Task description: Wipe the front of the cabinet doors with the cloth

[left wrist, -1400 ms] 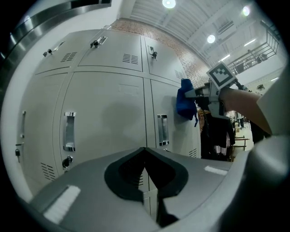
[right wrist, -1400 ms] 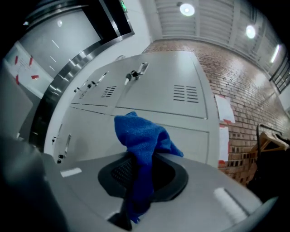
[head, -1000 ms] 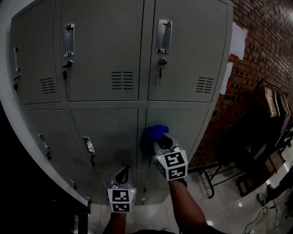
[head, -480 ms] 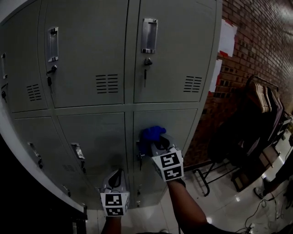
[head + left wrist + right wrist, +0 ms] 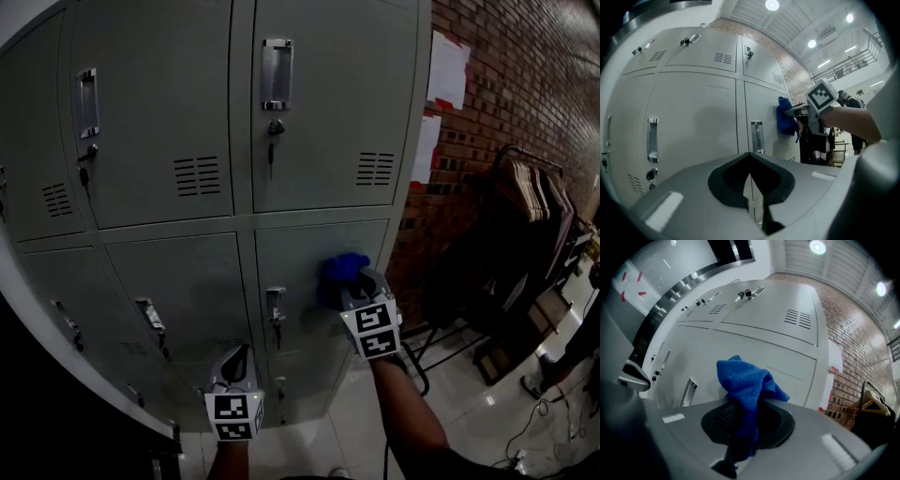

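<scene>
a: brick wall (image 5: 525, 84) on the right, grey cabinet doors (image 5: 187, 112) filling the rest. painted sheet steel, smooth and flat, with louvred vents (image 5: 375, 168) and shiny recessed handles (image 5: 275, 61).

b: where's the cloth (image 5: 341, 269)?

a: bunched against the lower right door (image 5: 291, 258), near its right edge, just right of that door's handle (image 5: 274, 305). blue, nubby weave, looks like microfibre, crumpled into a soft wad. right gripper (image 5: 353, 283) is clamped on it: its own view shows fabric pinched between the jaws with a fold sticking out ahead.

b: left gripper (image 5: 238, 361)?

a: jaws together, nothing between them. held low in front of the bottom doors, apart from the metal.

b: step?

a: my reading: a wiping pass on the lower right door. next move probably calls for even pressure and a sweep across the panel, steering round the handle so the wad doesn't snag. can't tell from the paint which doors are already done.
</scene>
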`<state>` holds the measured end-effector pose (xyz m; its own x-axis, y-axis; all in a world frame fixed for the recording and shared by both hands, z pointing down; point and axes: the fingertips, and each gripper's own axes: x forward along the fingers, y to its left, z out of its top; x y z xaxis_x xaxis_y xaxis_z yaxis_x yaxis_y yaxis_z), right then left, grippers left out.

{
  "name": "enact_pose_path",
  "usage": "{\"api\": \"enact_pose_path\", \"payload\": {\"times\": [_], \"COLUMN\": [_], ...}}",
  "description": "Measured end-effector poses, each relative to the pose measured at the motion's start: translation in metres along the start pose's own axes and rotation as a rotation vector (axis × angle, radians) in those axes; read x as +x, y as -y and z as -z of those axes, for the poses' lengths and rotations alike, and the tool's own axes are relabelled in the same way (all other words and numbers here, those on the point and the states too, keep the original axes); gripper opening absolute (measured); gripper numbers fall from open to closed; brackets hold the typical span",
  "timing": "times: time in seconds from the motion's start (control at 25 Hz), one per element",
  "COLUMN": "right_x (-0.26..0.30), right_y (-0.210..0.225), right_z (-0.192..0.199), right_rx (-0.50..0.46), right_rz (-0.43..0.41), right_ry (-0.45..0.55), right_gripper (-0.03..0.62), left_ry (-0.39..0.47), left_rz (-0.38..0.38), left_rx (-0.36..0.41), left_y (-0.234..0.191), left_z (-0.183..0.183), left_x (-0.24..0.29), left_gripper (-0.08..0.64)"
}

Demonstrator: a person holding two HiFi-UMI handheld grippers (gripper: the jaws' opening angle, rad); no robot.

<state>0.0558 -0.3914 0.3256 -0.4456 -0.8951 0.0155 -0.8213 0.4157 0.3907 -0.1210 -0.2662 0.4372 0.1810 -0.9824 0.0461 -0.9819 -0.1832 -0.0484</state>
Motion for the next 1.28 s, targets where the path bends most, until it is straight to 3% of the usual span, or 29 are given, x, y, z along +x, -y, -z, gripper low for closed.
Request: {"api": "enact_pose_path", "payload": {"times": [0.12, 0.28, 0.52, 0.64, 0.76, 1.0, 1.28], "right_x": [-0.005, -0.013, -0.015, -0.020, -0.017, 0.006, 0.029], "right_y": [0.022, 0.045, 0.037, 0.009, -0.041, -0.134, -0.161], "right_z": [0.016, 0.034, 0.028, 0.011, -0.003, 0.020, 0.018], "right_rx": [0.069, 0.044, 0.058, 0.020, 0.034, 0.089, 0.115], "right_rz": [0.022, 0.083, 0.094, 0.061, -0.034, -0.196, -0.240], "right_ry": [-0.018, -0.058, -0.038, -0.001, 0.038, 0.014, 0.008], "right_gripper": [0.055, 0.055, 0.055, 0.055, 0.055, 0.055, 0.057], "left_ry": [0.004, 0.012, 0.011, 0.009, 0.004, 0.011, 0.004], "left_rz": [-0.020, -0.034, -0.044, -0.040, -0.052, -0.057, -0.047], "left_rx": [-0.013, -0.018, -0.010, -0.007, -0.013, -0.008, 0.004], "left_y": [-0.006, -0.015, -0.017, -0.014, -0.017, -0.020, -0.017], "left_z": [-0.001, -0.002, -0.002, 0.001, 0.004, 0.004, 0.008], "left_x": [-0.002, -0.006, -0.007, -0.006, -0.008, -0.010, -0.012], "left_gripper": [0.011, 0.011, 0.011, 0.011, 0.011, 0.011, 0.011]}}
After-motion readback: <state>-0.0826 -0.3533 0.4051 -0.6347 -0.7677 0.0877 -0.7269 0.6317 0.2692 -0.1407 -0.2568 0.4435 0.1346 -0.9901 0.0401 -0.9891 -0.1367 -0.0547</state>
